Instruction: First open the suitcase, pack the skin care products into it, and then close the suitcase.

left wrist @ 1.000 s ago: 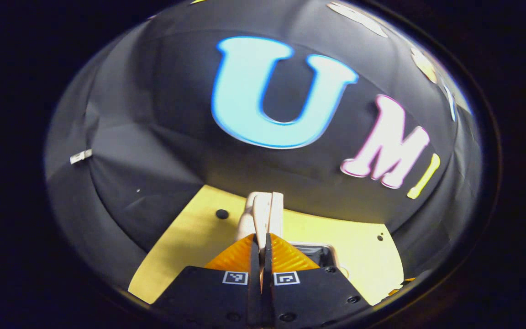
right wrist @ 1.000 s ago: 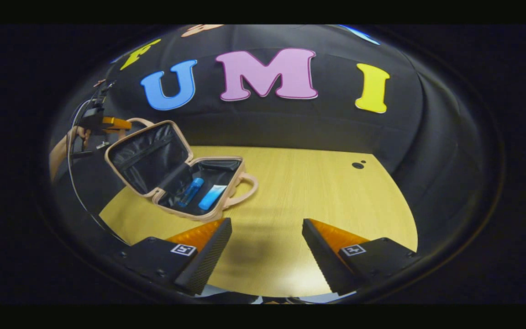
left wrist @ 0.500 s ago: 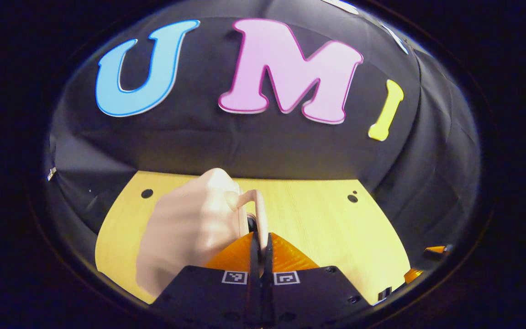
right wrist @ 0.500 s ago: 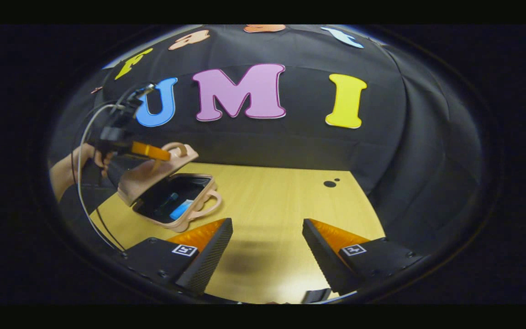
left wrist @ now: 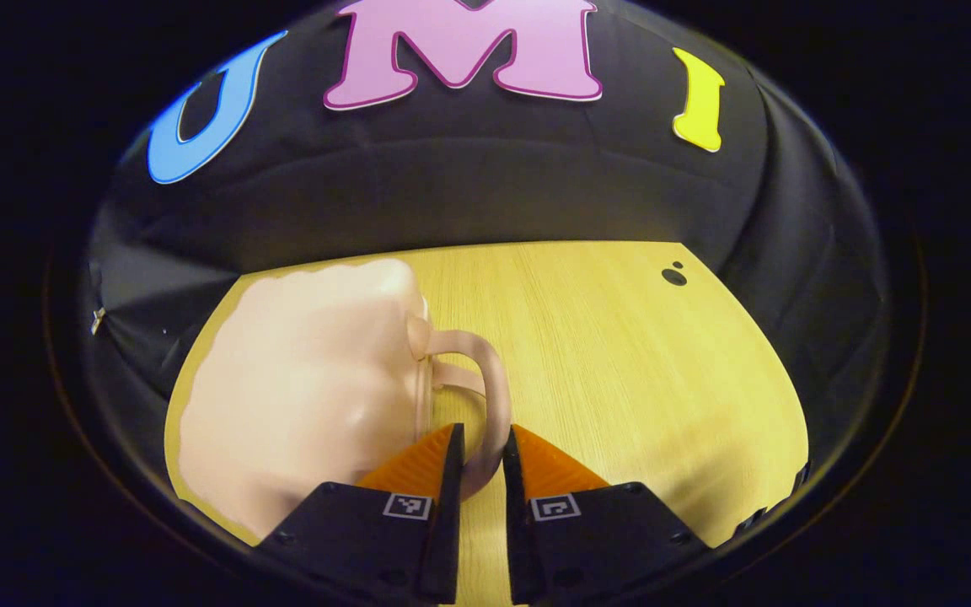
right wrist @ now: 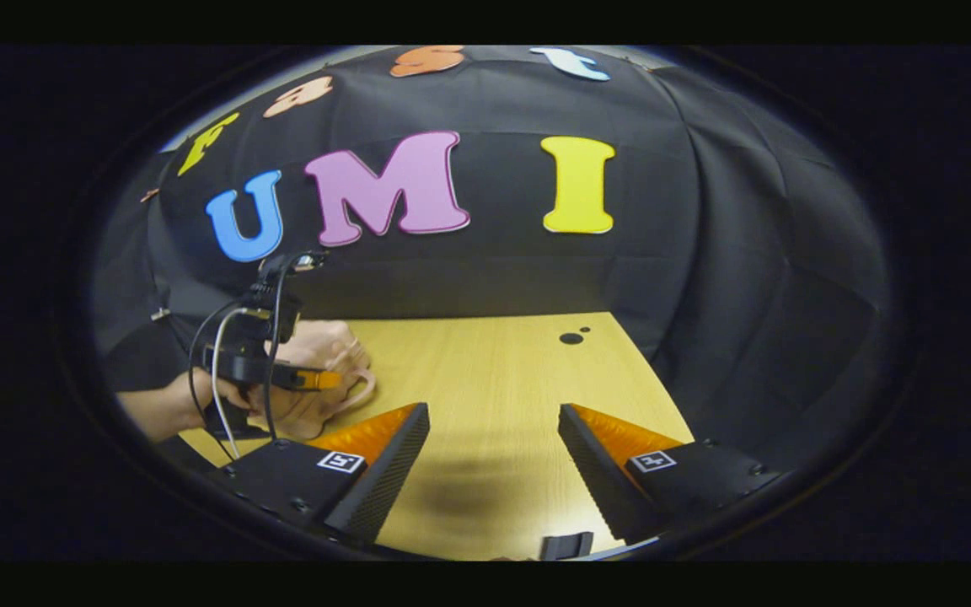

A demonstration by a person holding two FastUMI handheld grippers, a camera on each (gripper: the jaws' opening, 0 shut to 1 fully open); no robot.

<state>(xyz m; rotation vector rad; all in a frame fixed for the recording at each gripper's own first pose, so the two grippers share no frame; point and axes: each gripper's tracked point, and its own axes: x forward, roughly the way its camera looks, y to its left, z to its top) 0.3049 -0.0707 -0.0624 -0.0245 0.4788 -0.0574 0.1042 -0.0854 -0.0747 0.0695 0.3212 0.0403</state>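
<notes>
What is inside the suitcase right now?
Nothing inside can be seen: the suitcase lies shut on the table, lid down. The left tool straddles its handle, jaws slightly apart. Whatever is packed is hidden under the lid.

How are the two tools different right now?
The left tool has its fingers close together around the case's handle; the right tool has its fingers spread wide with nothing between them. The left tool sits at the pink case; the right tool hangs over bare table. Both point across the table.
</notes>
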